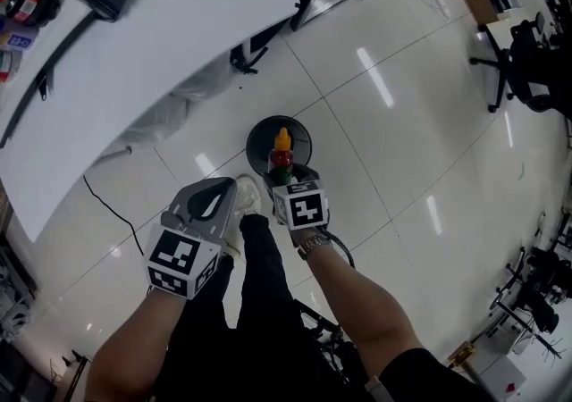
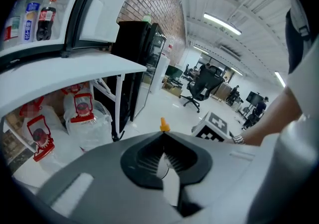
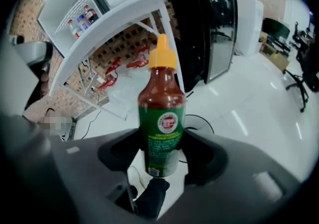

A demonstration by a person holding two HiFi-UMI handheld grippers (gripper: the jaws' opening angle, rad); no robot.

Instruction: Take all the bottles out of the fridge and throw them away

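Bottle of red sauce, with an orange cap and a green label, stands between the jaws of the right gripper. The jaws are wide apart, but they press on both sides of the label, so the bottle is held tight. In the head view the bottle looks to hang right over the round black bin on the floor, with its cap pointing away from the person. I think it is held there so it can drop straight in when the jaws let go.

The right arm reaches down and forward, and its gripper tips steeply toward the bin. The left gripper is just beside it. Its arm stretches the same way but tips less. Its jaws are closed together with nothing in them, so it seems only to be waiting.

More bottles stand in the rack of the white fridge door, so the job is not done.
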